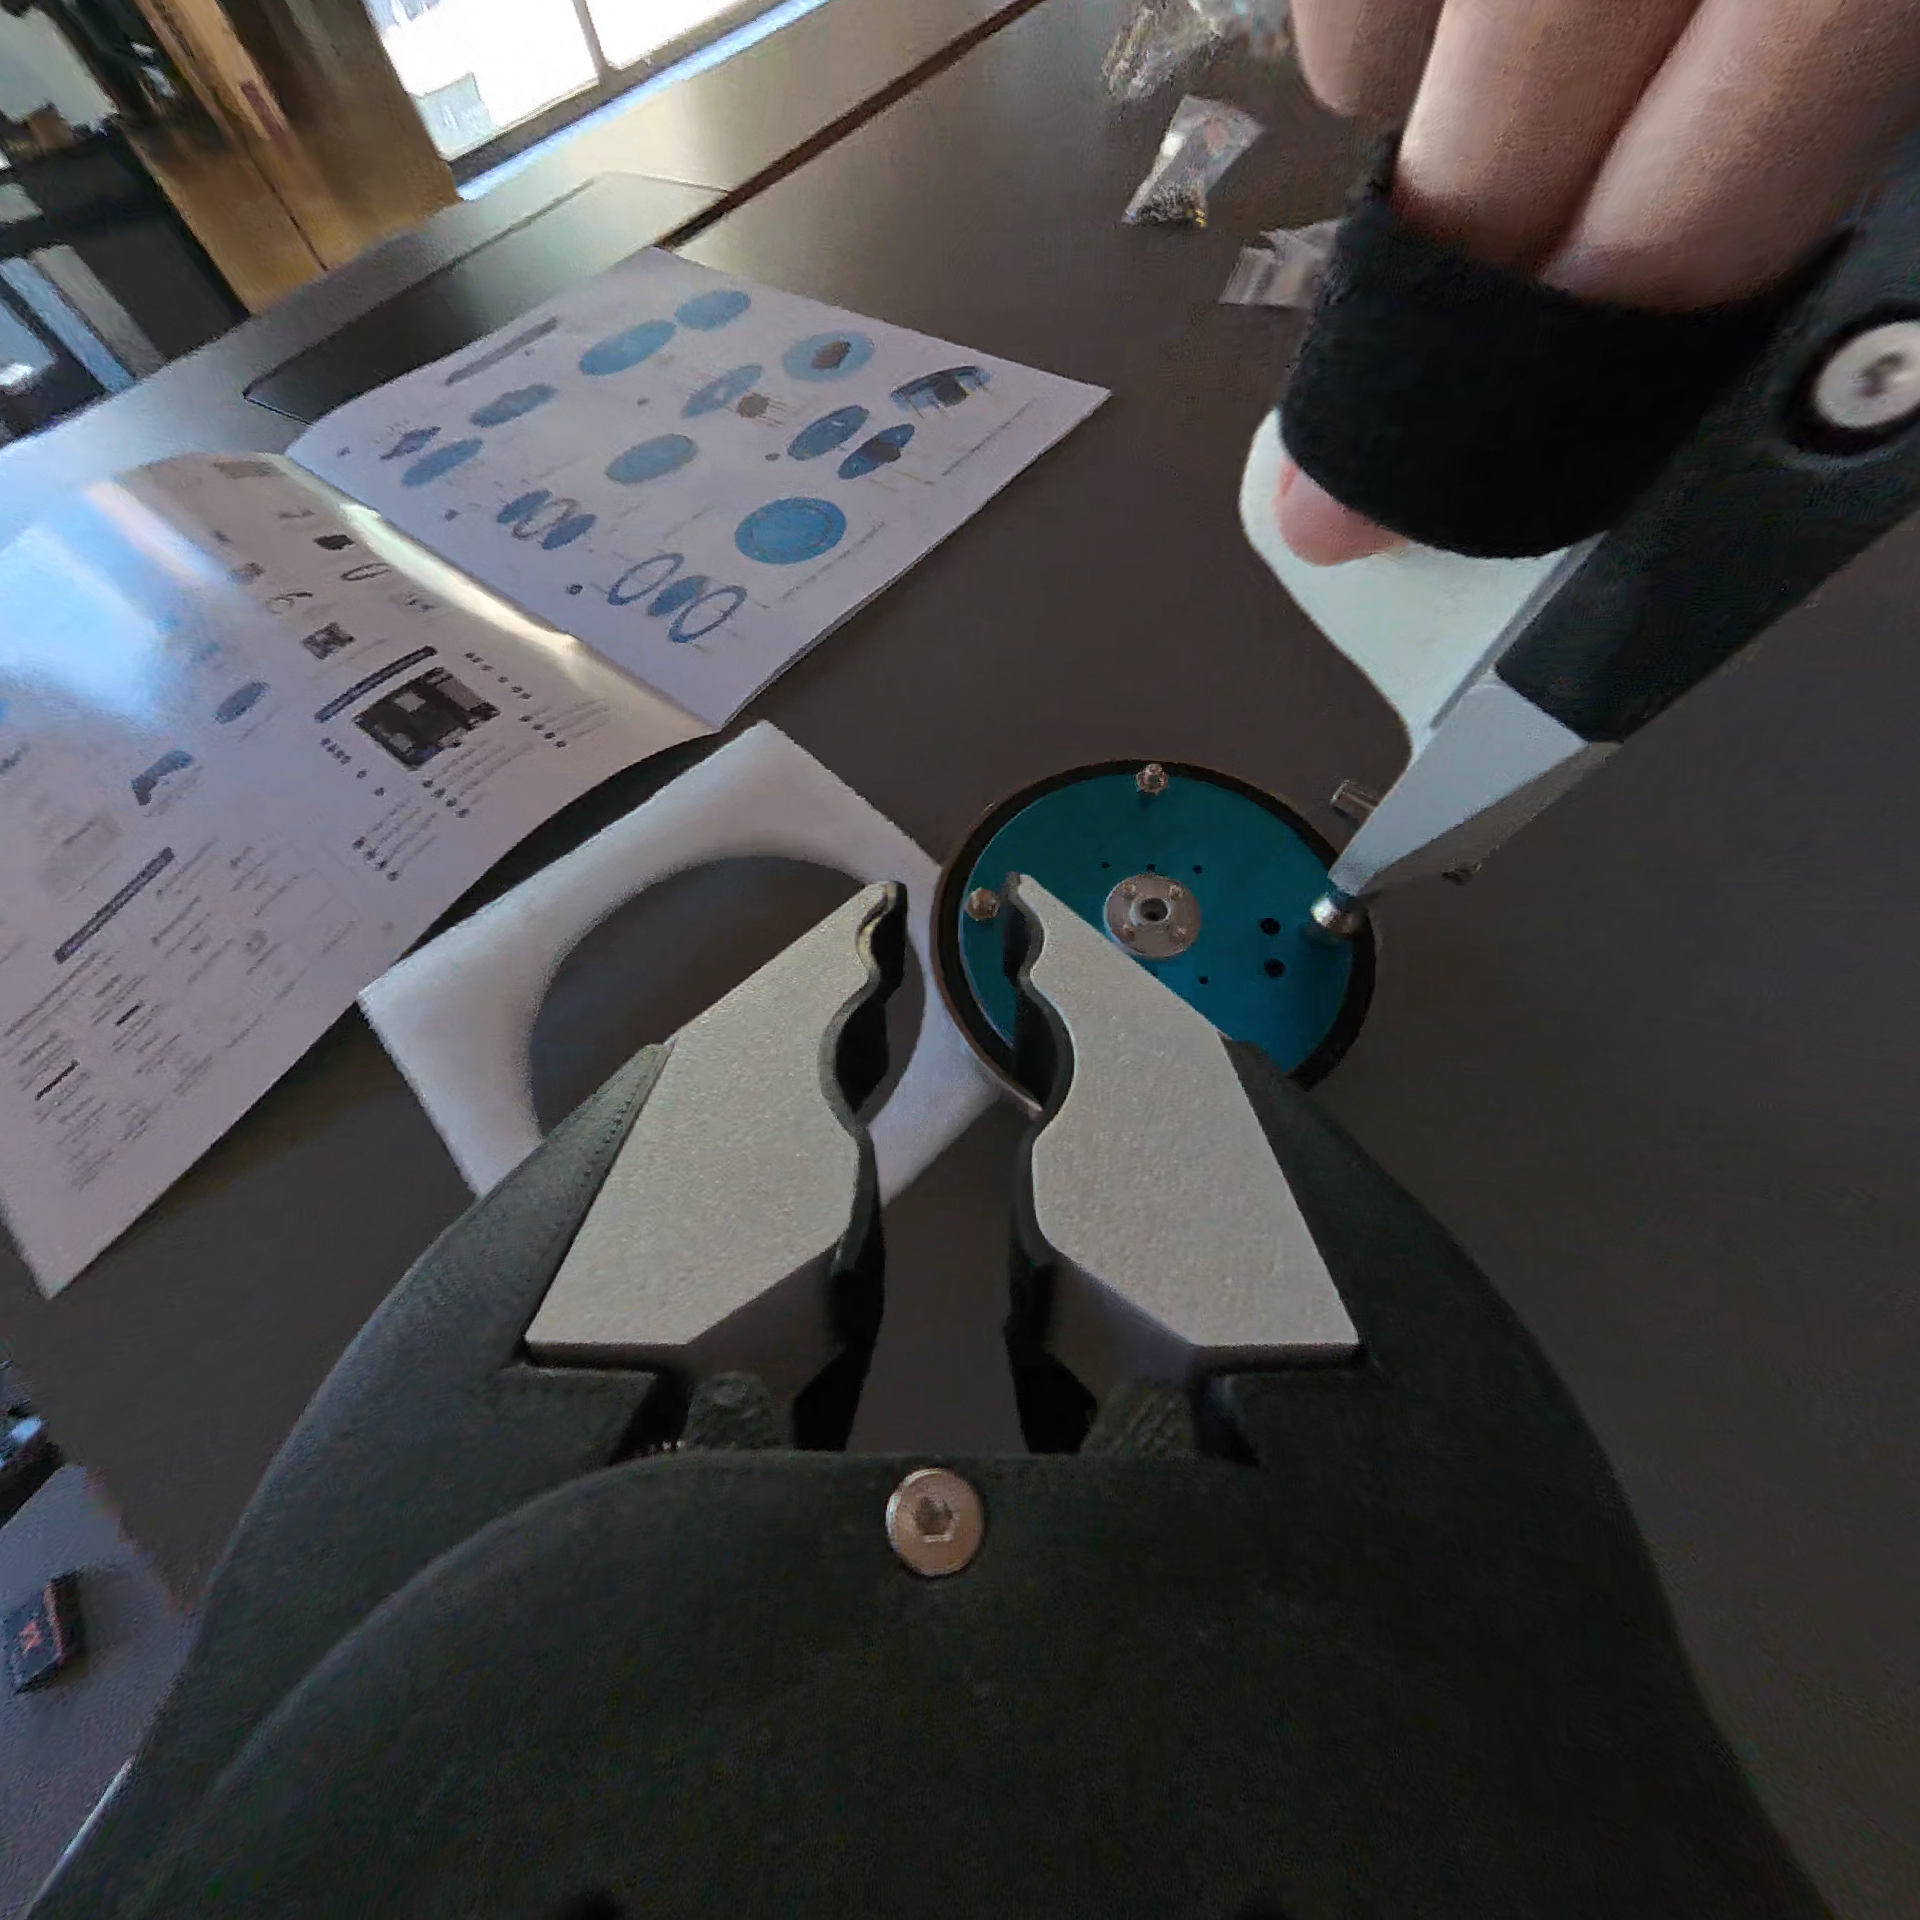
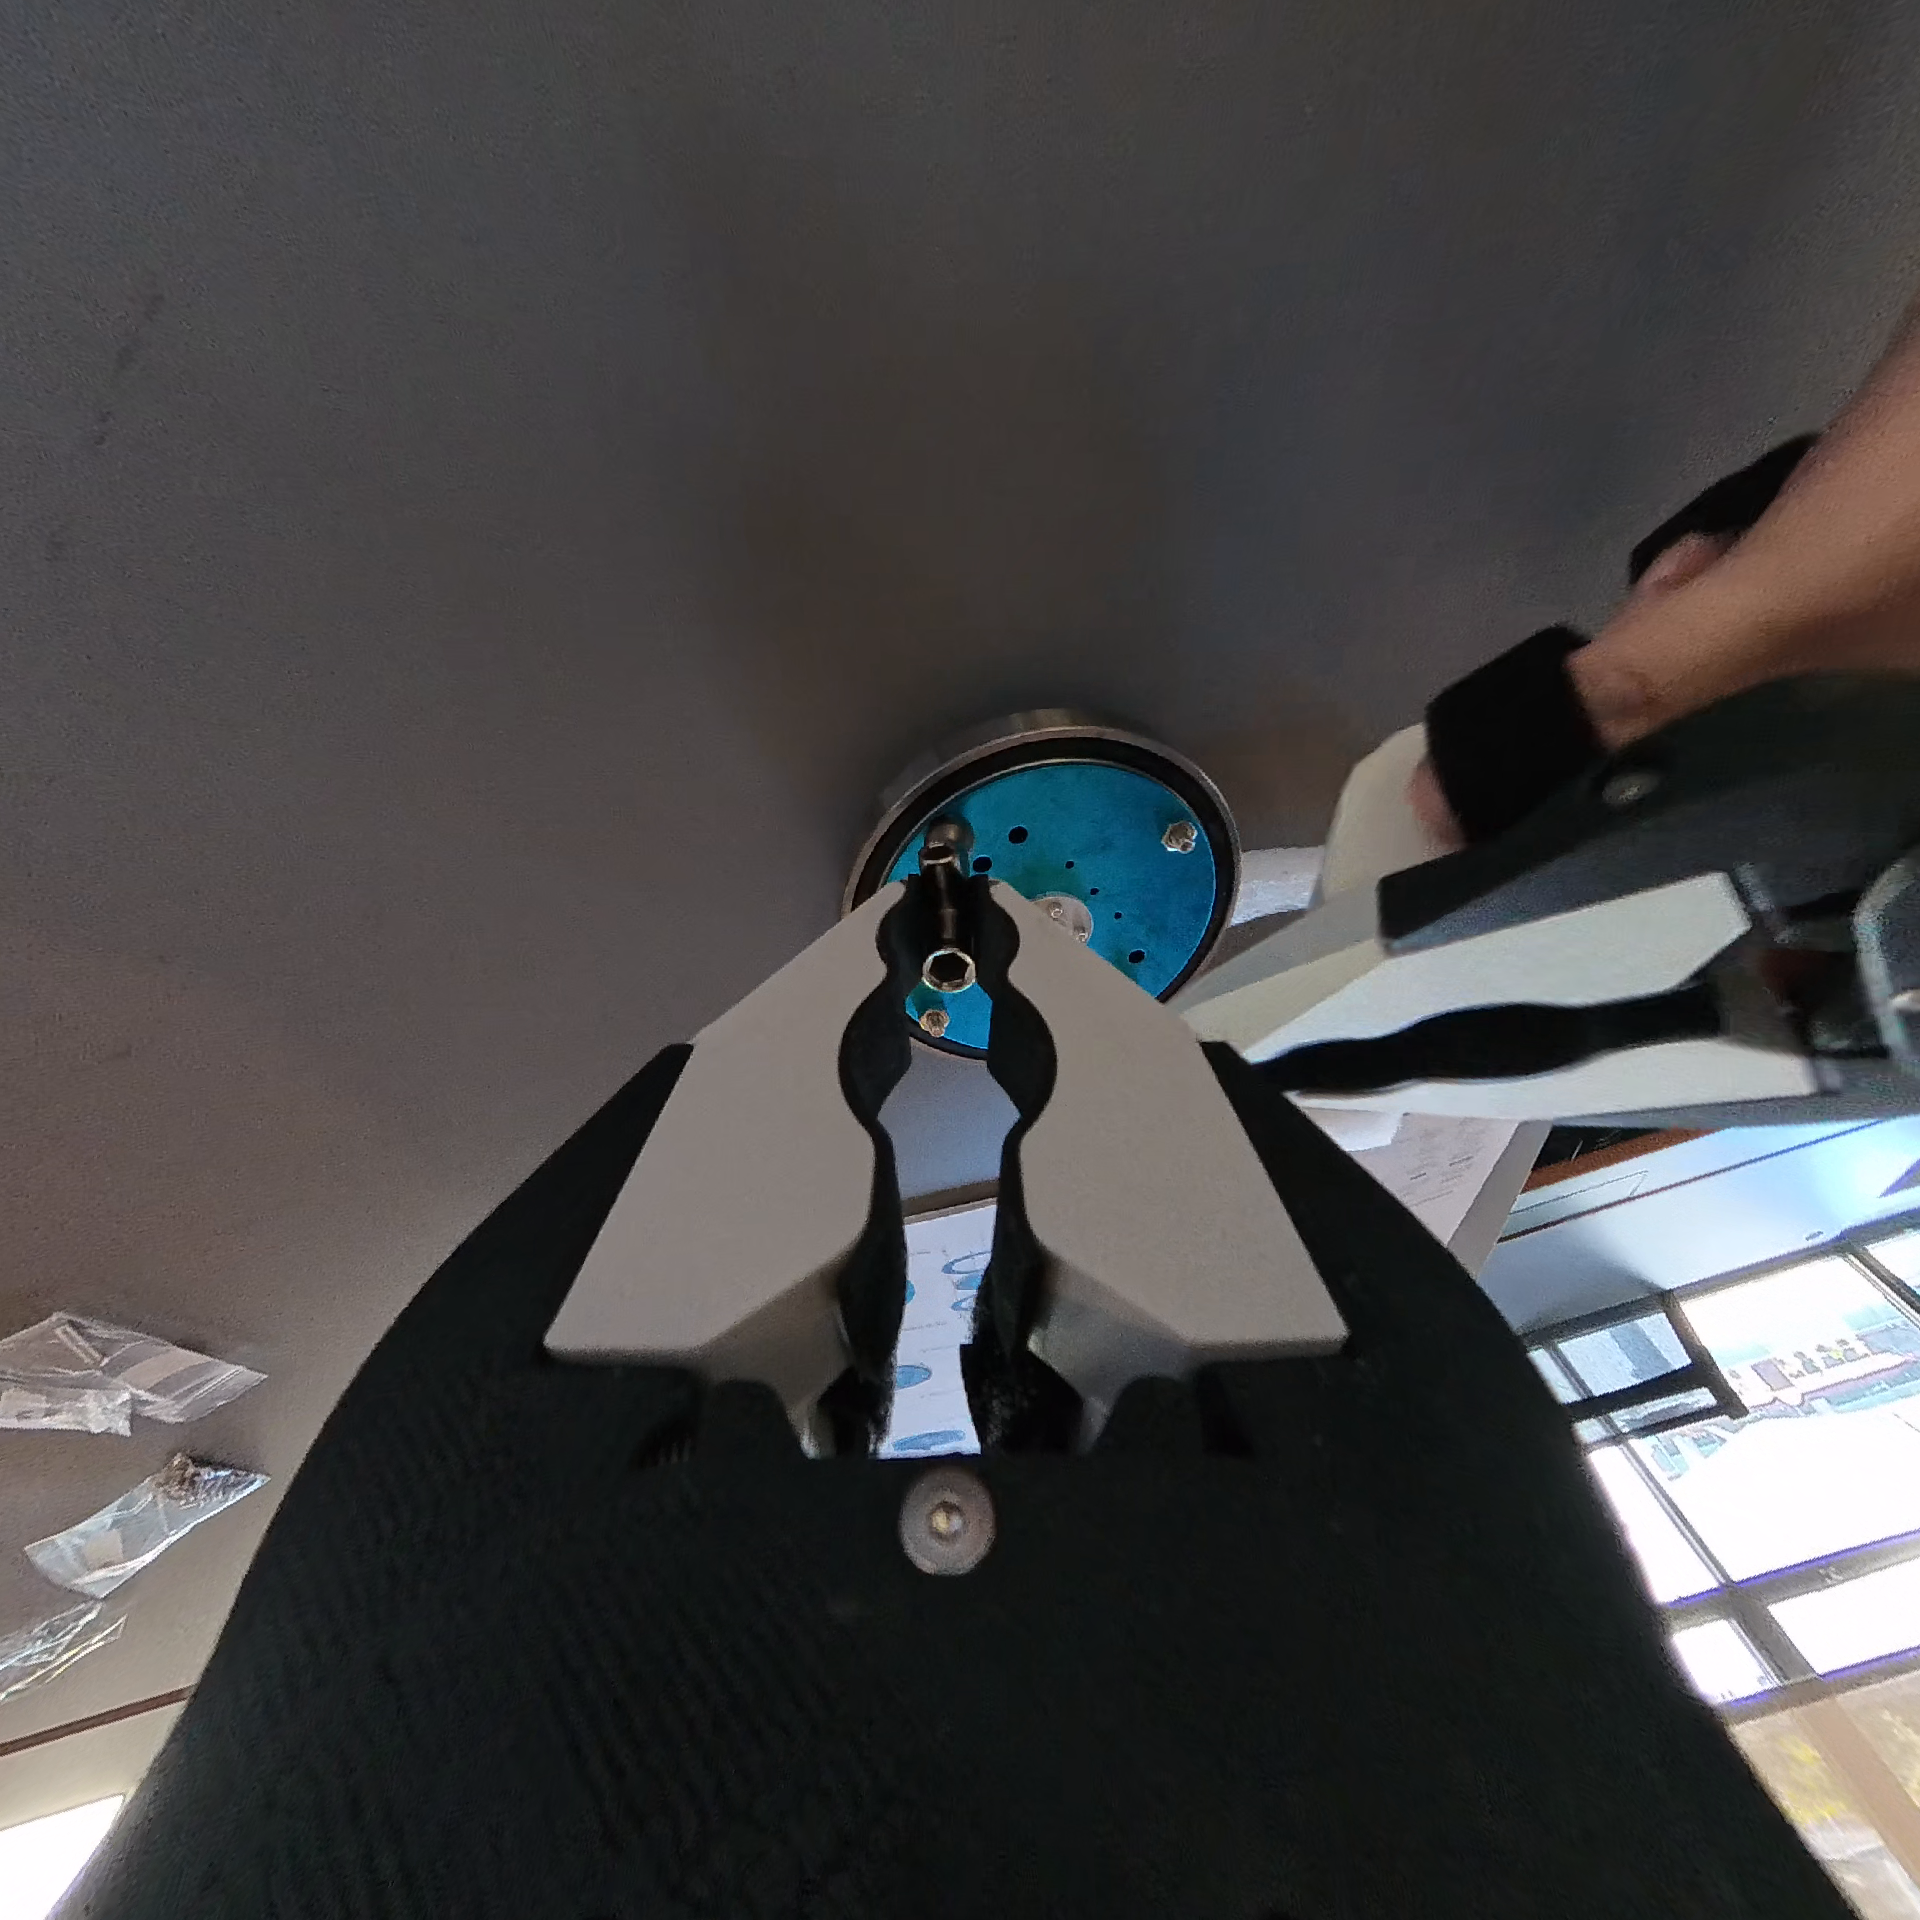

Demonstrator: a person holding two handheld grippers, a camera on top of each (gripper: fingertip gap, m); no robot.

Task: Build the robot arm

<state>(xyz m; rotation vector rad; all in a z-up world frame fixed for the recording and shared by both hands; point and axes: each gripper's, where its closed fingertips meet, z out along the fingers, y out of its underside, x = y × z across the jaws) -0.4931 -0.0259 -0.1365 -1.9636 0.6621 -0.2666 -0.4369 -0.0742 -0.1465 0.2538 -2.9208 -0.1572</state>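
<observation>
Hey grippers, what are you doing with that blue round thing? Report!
Left gripper open, tips over blue disc. Right gripper shut on metal standoff, at disc rim. Foam frame beside disc.

We see a dark, matte table [image 1: 1039, 260] filling most of both views, with a thin seam running across it far off. Beyond its far edge we see bright windows [image 1: 499, 62] washed out by daylight, and beside them a brown wooden cabinet [image 1: 281, 135]. In the right wrist view we see large panes in dark frames [image 2: 1745, 1455], daylight pouring through.
</observation>
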